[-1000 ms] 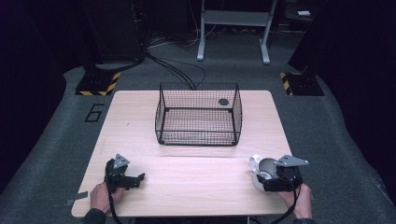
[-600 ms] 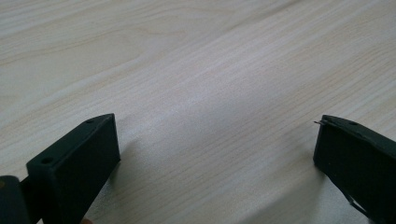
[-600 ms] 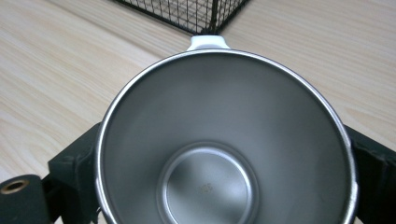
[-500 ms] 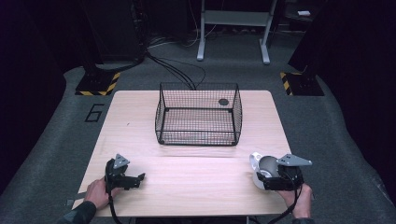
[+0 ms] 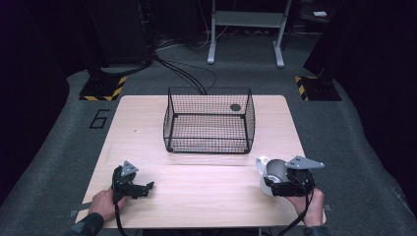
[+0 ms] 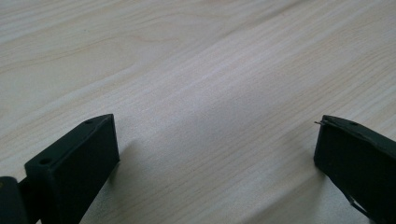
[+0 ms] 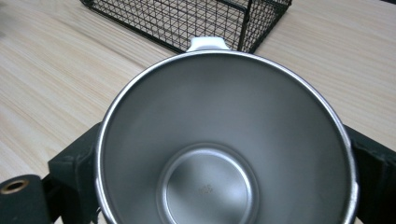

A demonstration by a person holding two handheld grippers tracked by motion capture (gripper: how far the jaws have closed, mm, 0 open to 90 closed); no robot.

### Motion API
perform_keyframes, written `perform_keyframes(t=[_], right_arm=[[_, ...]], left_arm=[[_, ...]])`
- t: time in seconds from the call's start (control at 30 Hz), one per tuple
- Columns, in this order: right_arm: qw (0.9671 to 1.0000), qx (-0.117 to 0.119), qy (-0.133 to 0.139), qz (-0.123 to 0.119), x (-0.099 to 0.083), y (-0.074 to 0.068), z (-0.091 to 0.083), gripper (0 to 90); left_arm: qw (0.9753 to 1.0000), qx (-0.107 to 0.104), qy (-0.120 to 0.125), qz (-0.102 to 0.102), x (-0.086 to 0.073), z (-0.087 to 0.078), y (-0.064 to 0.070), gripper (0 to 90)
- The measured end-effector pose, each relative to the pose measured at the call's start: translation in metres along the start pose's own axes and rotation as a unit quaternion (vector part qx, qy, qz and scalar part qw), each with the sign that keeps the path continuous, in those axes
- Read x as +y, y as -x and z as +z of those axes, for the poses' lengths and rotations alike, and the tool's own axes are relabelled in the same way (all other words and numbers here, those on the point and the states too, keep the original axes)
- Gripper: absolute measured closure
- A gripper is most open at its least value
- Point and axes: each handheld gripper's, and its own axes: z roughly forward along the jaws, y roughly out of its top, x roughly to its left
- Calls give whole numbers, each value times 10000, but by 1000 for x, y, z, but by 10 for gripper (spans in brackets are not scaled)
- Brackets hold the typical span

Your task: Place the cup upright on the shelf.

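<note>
Little is shifting since the earlier frame: right gripper (image 5: 275, 184) is still pinching the steel cup (image 5: 273, 172) at the table's (image 5: 206, 196) near edge, short of the wire basket (image 5: 209, 125); left gripper (image 5: 142, 188) is resting spread, idle.

Room dim, surroundings near black; tabletop (image 5: 206, 182) lit from overhead. Soft shadows under jaws. Steel cup (image 7: 224, 140) interior shows mild glare, close-up slightly soft.
</note>
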Motion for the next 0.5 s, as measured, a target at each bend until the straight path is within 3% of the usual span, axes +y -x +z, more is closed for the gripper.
perform_keyframes(t=[0.17,0.5], right_arm=[[9999,54,82,21,10,-4,1,59],[9996,202,59,-184,37,-14,6,59]], left_arm=[[10000,1,26,-14,0,0,0,0],[10000,0,-27,18,0,0,-1,1]])
